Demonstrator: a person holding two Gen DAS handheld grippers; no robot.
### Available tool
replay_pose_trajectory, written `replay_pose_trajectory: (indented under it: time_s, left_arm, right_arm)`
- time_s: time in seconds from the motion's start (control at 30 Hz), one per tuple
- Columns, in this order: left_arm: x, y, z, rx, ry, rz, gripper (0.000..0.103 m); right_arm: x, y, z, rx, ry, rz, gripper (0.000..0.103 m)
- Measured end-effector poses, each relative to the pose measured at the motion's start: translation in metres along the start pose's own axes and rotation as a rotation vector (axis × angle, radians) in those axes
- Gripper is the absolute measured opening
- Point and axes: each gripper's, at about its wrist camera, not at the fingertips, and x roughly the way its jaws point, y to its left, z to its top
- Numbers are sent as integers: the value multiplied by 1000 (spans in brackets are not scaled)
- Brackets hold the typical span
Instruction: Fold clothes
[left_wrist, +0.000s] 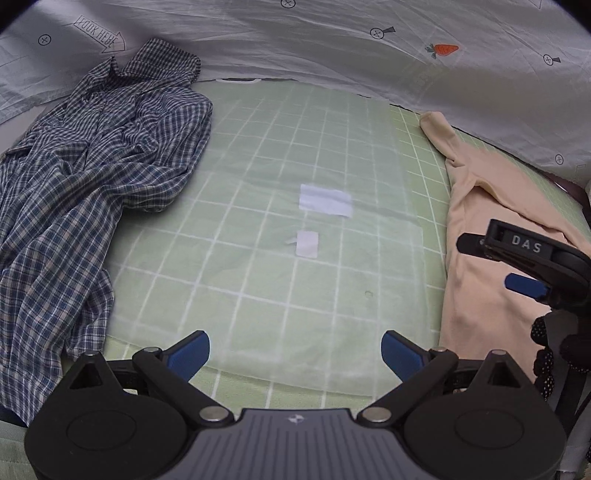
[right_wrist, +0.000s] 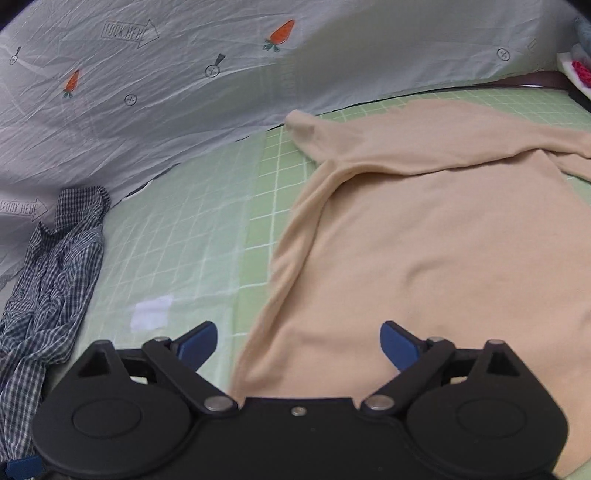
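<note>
while both jaws stand wide with nothing between them, the right black hand-held gripper with blue pads (right_wrist: 298, 345) hangs over the near edge of the peach-coloured knit top (right_wrist: 424, 258), and the left black hand-held gripper with blue pads (left_wrist: 295, 354) hangs over a translucent white sheet (left_wrist: 295, 206) spread on the green gridded mat (left_wrist: 424, 147). the peach top lies mostly flat at the right, one sleeve thrown toward the back. a crumpled blue-and-white checked shirt (left_wrist: 92, 177) is heaped at the left, against the white printed backdrop cloth (left_wrist: 332, 48). the risk, as i judge it: a pinch at the peach hem could catch only the top layer, so the fold drags unevenly; the thin sheet could also snag and slide.
</note>
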Motion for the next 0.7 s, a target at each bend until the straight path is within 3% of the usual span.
replay_pose_trajectory:
  time_s: [0.07,0.2,0.3,0.33,0.37,0.53,0.7]
  left_arm:
    - [0,4,-3,8,10,-5,99]
    - [0,12,-7,4,16,-4,99]
    - [1,14,-6,-2,13,1,99]
    - [1,15,-5,-4,12,3,99]
    - [1,15,-4,-7,11,4,99]
    - [4,11,0,-43,7,-2,99]
    - [11,-19,6,-45,8,-29,99]
  right_arm:
    - [5,8,-7,-30,28,9,71]
    - [5,13,-16,-69,29,5,56]
    - [8,13,-13,-80,32,6,30]
    - [9,11,-12,-66,38,19,14]
    - [9,9,-12,-51,41,30,6]
    - [1,-9,-5,17,27,133,4]
    - [-22,-50,9,145,-6,207,4]
